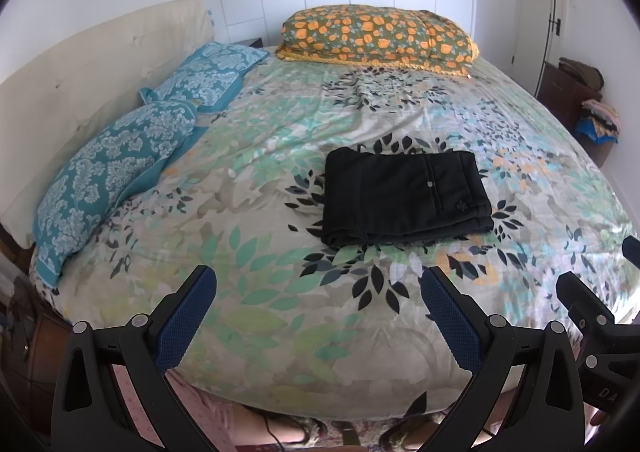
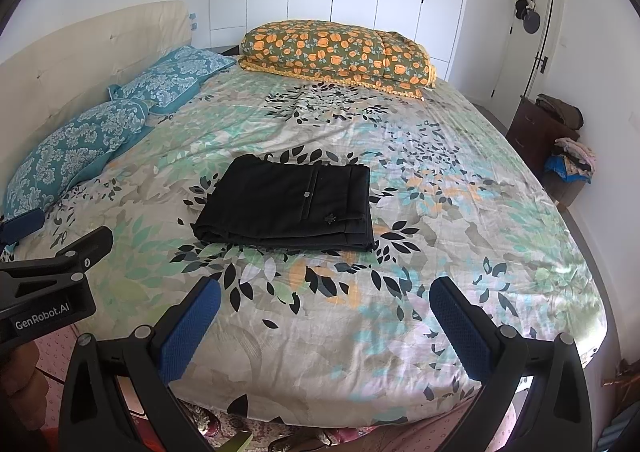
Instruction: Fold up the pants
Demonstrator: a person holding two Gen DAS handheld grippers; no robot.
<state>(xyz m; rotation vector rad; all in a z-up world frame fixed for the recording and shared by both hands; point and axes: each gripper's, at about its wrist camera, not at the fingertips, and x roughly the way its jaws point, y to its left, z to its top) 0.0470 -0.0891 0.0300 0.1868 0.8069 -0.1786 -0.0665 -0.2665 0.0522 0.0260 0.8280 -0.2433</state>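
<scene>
Left wrist view: we see the black pants (image 1: 406,198) lying as a compact folded rectangle on the bed (image 1: 280,332), about midway between the near edge and the far edge, slightly toward the right.
Left gripper (image 1: 318,292): our jaws stand wide apart, holding nothing, above the near edge and apart from the pants.
Far edge: a folded orange-flowered quilt (image 1: 376,36); two teal pillows (image 1: 120,160) lie along the headboard side.
Right wrist view: the same pants (image 2: 288,206) lie flat, layers stacked neatly (a button shows on top).
Right gripper (image 2: 326,294): jaws spread open, empty, near the bed's near edge.
Progress: we judge the folding essentially done; at most a little tidying seems left.
</scene>
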